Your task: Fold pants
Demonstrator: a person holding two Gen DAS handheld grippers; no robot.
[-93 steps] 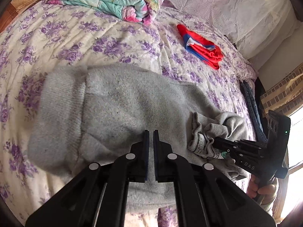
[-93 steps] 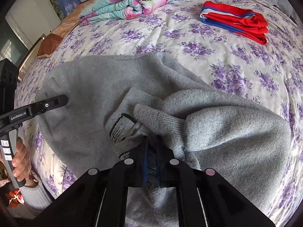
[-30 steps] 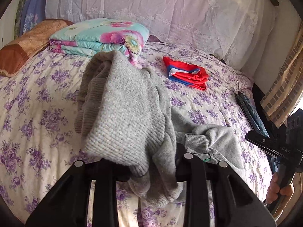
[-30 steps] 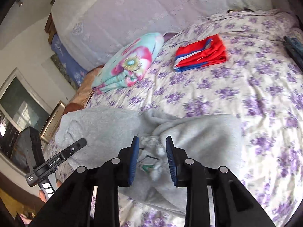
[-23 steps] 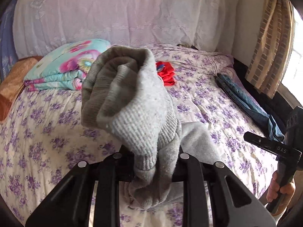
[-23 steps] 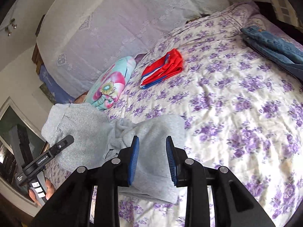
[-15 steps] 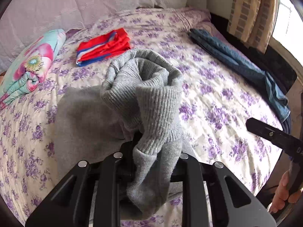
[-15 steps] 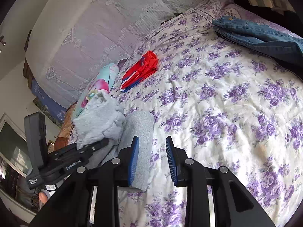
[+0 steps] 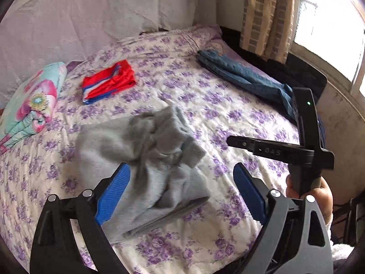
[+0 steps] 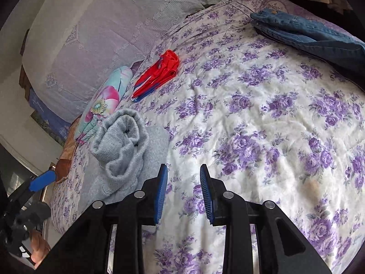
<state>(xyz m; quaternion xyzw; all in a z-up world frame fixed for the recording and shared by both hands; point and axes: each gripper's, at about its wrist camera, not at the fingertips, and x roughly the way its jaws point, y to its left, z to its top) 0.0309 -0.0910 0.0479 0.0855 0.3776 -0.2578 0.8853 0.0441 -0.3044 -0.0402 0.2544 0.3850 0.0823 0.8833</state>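
Note:
The grey knit pants (image 9: 146, 159) lie in a folded heap on the flowered bedspread, the top layer loose and blurred; they also show at the left of the right wrist view (image 10: 127, 150). My left gripper (image 9: 180, 191) is wide open just above the pants, holding nothing. My right gripper (image 10: 183, 190) is open and empty over bare bedspread to the right of the pants. It shows from the side in the left wrist view (image 9: 232, 140).
Folded red and blue shorts (image 9: 109, 83) and a flowered quilt (image 9: 29, 105) lie toward the headboard. Blue jeans (image 9: 241, 77) lie along the bed's right edge by the curtain. A white cover (image 10: 102, 27) drapes the headboard.
My left gripper carried the lifted end of the pants over onto the rest, then opened and let it drop. My right gripper let go earlier and drew away to the right.

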